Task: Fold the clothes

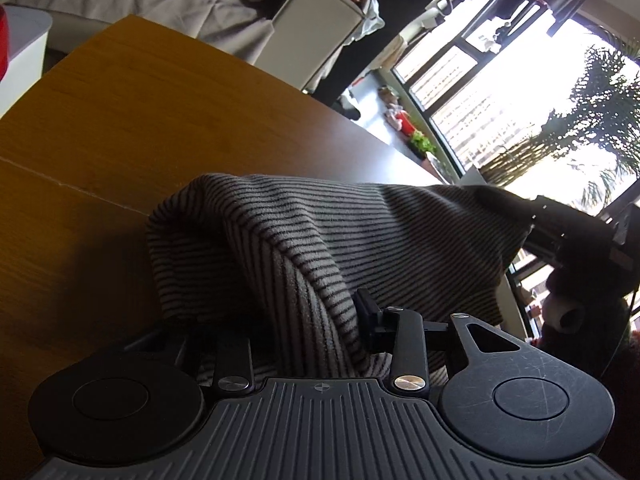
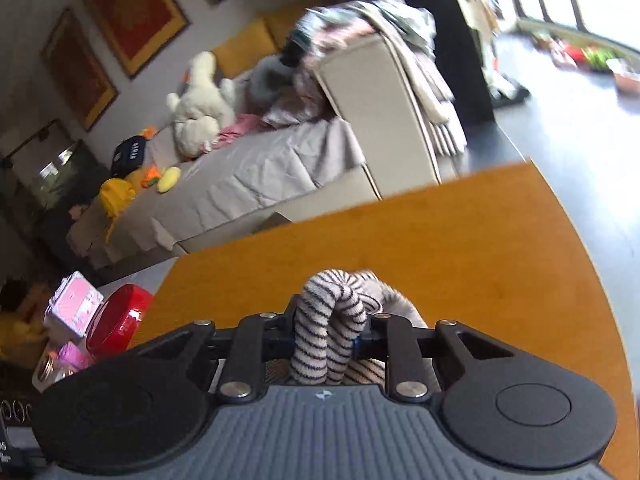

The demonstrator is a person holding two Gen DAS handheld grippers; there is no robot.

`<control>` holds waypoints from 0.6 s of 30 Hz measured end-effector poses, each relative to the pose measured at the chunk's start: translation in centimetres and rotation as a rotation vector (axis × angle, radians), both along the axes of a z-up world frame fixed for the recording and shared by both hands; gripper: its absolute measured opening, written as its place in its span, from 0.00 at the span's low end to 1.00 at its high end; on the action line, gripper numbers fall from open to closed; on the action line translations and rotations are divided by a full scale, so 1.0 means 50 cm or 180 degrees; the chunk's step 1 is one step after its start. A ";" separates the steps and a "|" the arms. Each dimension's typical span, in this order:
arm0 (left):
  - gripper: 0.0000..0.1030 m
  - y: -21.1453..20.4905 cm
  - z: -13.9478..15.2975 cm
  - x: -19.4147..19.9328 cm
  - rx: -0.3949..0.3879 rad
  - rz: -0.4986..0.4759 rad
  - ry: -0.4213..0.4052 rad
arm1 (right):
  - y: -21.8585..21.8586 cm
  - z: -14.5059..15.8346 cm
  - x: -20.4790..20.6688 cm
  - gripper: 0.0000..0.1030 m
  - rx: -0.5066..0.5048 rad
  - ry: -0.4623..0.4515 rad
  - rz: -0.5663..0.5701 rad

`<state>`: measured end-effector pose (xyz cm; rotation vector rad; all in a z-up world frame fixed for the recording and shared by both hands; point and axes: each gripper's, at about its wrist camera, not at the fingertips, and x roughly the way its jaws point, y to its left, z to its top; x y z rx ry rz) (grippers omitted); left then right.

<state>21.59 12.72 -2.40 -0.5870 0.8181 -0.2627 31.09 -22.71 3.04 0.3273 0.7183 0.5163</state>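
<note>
1. Up close, in the left wrist view, the striped garment fills the middle of the frame, grey with thin dark stripes, bunched into a thick fold that drops toward the lower centre.
2. The left gripper has that fold between its fingers; the cloth hides the left-hand finger, while the right-hand finger presses against the fold at lower centre, so the fingers are closed narrowly on the fabric.
3. From that grip the cloth stretches toward the right edge of the frame, where the other gripper, dark against the bright window, holds its far end.
4. Beneath and behind the cloth, the wooden table spreads across the left half of the frame.
5. In the right wrist view, the right gripper pinches a rolled wad of the same striped garment at lower centre, fingers drawn in tight on either side of it.
6. The wad rises above the fingers and curls over; more cloth trails off behind it to the right.
7. Behind it the table reaches to mid frame, with a sofa beyond in the upper left and a red lid at the left edge.
</note>
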 end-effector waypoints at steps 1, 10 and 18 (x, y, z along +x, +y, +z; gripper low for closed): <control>0.34 -0.001 0.010 -0.002 0.0024 -0.0014 -0.0050 | 0.009 0.019 -0.001 0.19 -0.0093 -0.0144 0.0090; 0.32 -0.033 0.056 -0.104 0.0154 -0.0392 -0.0163 | -0.037 0.027 -0.065 0.20 -0.0417 -0.0334 0.0581; 0.69 -0.061 0.006 -0.157 -0.0009 -0.0549 0.0109 | -0.173 -0.050 -0.143 0.50 -0.0359 0.0073 -0.0040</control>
